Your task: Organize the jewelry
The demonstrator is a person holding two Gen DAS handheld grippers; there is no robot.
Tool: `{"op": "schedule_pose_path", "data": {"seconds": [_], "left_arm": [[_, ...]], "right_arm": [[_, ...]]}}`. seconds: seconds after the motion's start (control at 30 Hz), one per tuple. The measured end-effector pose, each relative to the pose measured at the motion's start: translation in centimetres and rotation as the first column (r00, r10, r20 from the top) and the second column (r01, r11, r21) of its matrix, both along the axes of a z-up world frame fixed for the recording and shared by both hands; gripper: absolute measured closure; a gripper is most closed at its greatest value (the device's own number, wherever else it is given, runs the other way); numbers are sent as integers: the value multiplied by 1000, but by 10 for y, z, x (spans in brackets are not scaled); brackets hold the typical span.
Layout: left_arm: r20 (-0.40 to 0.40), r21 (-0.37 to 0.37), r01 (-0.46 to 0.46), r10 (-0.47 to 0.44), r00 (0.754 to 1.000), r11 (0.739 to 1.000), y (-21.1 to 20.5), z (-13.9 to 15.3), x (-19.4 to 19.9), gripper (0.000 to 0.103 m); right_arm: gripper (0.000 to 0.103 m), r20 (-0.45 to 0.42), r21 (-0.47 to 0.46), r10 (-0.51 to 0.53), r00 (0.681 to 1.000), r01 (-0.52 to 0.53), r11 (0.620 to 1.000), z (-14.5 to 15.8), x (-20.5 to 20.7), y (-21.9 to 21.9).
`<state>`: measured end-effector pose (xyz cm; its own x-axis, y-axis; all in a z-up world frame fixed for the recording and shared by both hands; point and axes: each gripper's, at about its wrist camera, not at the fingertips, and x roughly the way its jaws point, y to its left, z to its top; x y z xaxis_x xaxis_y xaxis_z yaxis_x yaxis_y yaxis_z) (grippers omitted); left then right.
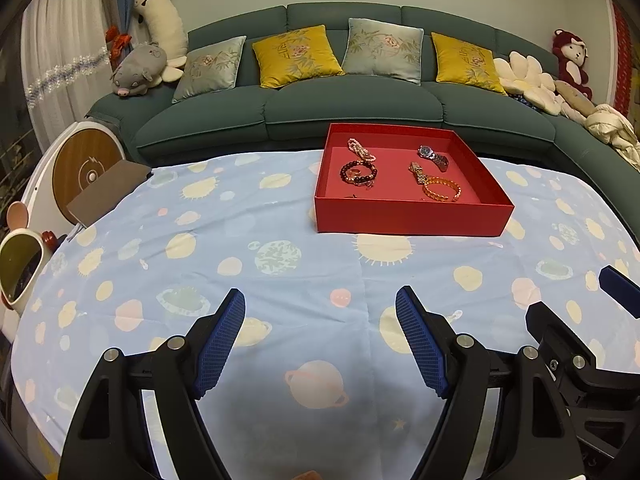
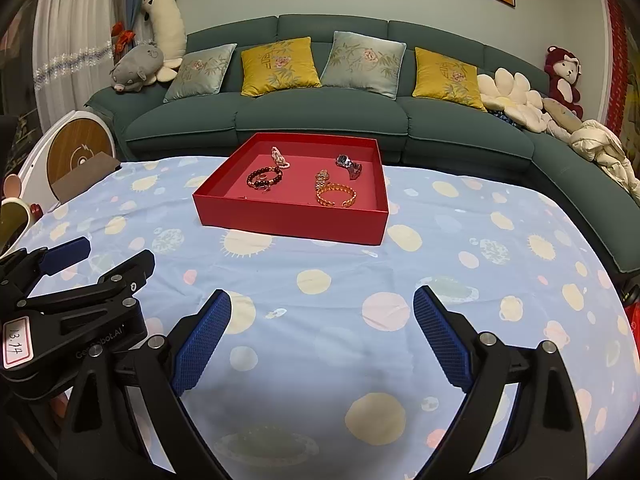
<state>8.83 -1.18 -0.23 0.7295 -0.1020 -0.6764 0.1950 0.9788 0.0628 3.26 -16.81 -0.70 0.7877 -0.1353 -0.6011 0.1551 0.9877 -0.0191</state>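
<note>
A red box [image 1: 408, 216] [image 2: 288, 218] stands on the far part of the table. In it lie a pink bead bracelet [image 1: 361, 149] [image 2: 280, 157], a dark bead bracelet [image 1: 358, 174] [image 2: 264, 178], a silver watch [image 1: 433, 156] [image 2: 349, 165], a gold watch [image 1: 418, 172] [image 2: 322, 179] and an amber bead bracelet [image 1: 442, 192] [image 2: 336, 197]. My left gripper [image 1: 320, 300] is open and empty, low over the near table. My right gripper [image 2: 322, 300] is open and empty, beside the left one. Each gripper shows in the other's view: the right [image 1: 592, 308] and the left [image 2: 98, 256].
The table carries a light blue cloth with planets [image 1: 240, 248] [image 2: 460, 248]. A green sofa [image 1: 304, 108] [image 2: 320, 116] with cushions and plush toys runs behind and along the right. A round white and wood device [image 1: 80, 168] and a small mirror [image 1: 20, 264] stand at the left edge.
</note>
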Motion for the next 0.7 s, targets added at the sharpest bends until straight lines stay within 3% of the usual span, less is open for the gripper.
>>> {"op": "schedule_pose_path", "data": {"seconds": [0.7], "left_arm": [[10,-1,-11,11,1000,1000,3,1,-1,28]], "right_arm": [[13,-2,3,-1,1000,1,1000,-1,0,1]]}}
